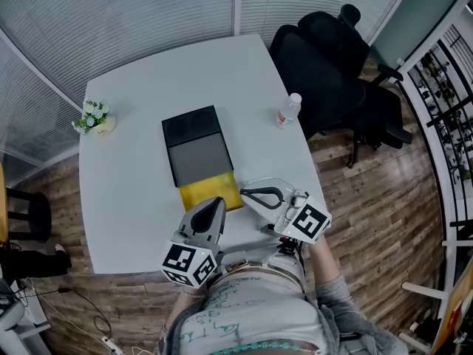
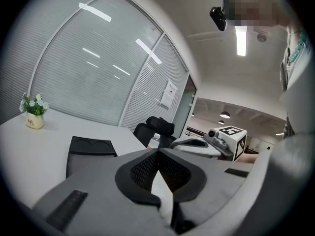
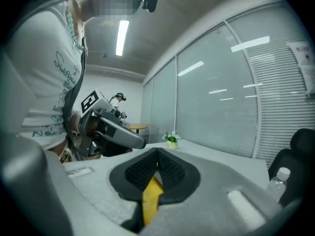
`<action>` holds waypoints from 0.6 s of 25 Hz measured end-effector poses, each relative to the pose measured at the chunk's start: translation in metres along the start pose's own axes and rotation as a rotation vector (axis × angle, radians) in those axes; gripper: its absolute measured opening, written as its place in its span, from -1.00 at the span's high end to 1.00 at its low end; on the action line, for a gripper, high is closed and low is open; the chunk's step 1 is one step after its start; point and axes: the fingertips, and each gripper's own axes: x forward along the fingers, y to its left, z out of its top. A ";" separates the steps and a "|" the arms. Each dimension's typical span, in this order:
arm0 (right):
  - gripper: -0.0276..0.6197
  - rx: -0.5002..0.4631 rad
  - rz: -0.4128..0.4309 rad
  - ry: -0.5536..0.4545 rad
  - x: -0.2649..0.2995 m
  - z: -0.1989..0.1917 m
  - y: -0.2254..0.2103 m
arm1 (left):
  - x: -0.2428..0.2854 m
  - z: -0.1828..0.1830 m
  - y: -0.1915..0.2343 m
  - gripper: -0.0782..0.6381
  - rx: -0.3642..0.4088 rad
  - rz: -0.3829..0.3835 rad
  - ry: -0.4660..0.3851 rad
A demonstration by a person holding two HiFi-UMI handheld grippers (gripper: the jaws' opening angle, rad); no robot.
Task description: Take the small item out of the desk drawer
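Desk drawer (image 1: 211, 190) – a yellow tray pulled out of a black box (image 1: 196, 143) on the white table (image 1: 122, 198) – lies right under the tip of the left gripper (image 1: 216, 205), which overlaps its near edge. It lies just ahead of the right gripper (image 1: 245, 192), which points across at its near right corner. Both grippers have their jaws together. In the right gripper view a strip of yellow shows in the slot below the closed tips (image 3: 157, 154) – drawer or held thing, I cannot tell. The left gripper's slot shows only white. The small item itself cannot be made out in any view. Farther off beyond the grippers stand a water bottle (image 1: 289, 110) and a flower pot (image 1: 94, 118).
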 end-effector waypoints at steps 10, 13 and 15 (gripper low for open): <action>0.91 0.000 -0.058 -0.151 0.001 0.051 -0.002 | -0.004 0.050 -0.010 0.79 0.131 0.022 -0.143; 0.91 -0.011 -0.053 -0.160 0.002 0.057 0.000 | -0.004 0.057 -0.012 0.79 0.135 0.014 -0.168; 0.91 -0.013 -0.047 -0.160 0.005 0.058 0.001 | -0.003 0.058 -0.013 0.79 0.138 0.009 -0.171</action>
